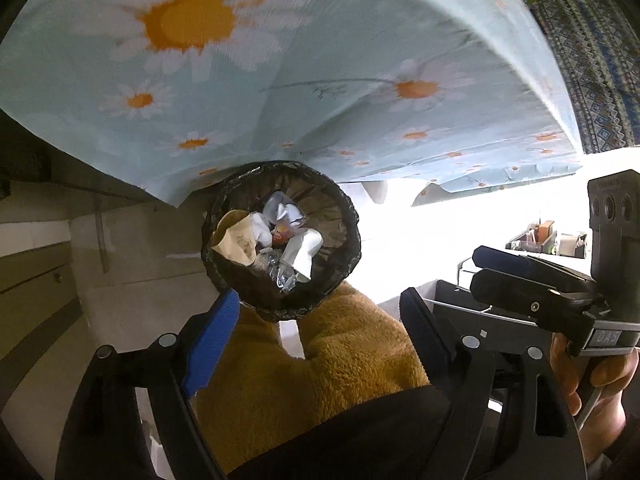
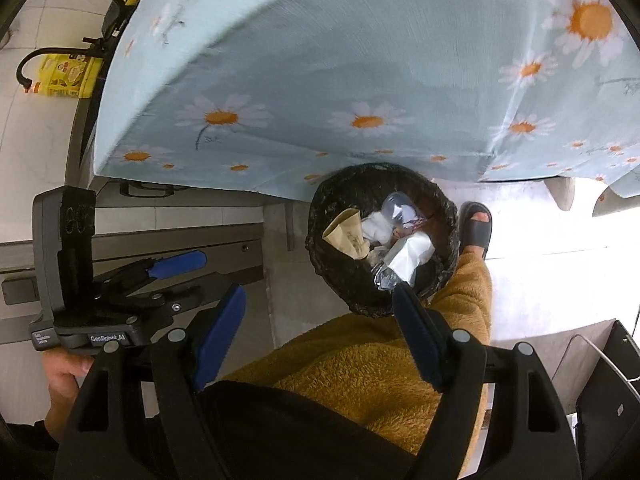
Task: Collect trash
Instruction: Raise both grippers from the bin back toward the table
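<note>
A round bin with a black liner stands on the floor beside the table; it also shows in the right wrist view. Inside lie a brown paper bag, white crumpled paper and clear plastic; the right wrist view shows the same bag and white wrapper. My left gripper is open and empty, held above the bin. My right gripper is open and empty, also above it. Each gripper shows in the other's view: the right one, the left one.
A daisy-print blue tablecloth hangs over the table edge above the bin. The person's orange fleece legs and a sandalled foot are next to the bin. Yellow boxes sit far left. A black wire rack stands right.
</note>
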Motion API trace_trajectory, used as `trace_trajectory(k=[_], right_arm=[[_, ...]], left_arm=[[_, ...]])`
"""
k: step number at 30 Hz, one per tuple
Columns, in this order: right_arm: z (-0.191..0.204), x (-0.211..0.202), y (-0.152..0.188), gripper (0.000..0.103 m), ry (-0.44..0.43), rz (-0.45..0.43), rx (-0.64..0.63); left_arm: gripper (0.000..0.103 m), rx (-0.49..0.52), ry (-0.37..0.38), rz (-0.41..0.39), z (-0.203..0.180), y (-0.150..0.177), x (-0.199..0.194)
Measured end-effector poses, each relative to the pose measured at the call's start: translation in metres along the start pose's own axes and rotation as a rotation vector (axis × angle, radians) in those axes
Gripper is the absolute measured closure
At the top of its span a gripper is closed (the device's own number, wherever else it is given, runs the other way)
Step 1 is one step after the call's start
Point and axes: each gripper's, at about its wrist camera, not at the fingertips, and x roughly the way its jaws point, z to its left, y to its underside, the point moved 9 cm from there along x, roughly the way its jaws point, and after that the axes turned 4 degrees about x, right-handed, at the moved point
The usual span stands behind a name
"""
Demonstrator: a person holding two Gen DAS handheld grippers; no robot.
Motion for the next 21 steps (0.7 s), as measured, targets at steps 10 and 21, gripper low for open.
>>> trace_trajectory(k=[10, 21], right_arm=[[0.009, -0.024, 0.002, 0.027, 0.006, -0.067, -0.005], [0.024, -0.081, -0.011, 0.027, -0.003, -0.253, -0.071]], left_arm=[[0.023, 0.023, 0.001, -0.083, -0.006, -0.007, -0.037], [0.023, 0.125, 0.049, -0.197, -0.047, -0.018, -0.088]])
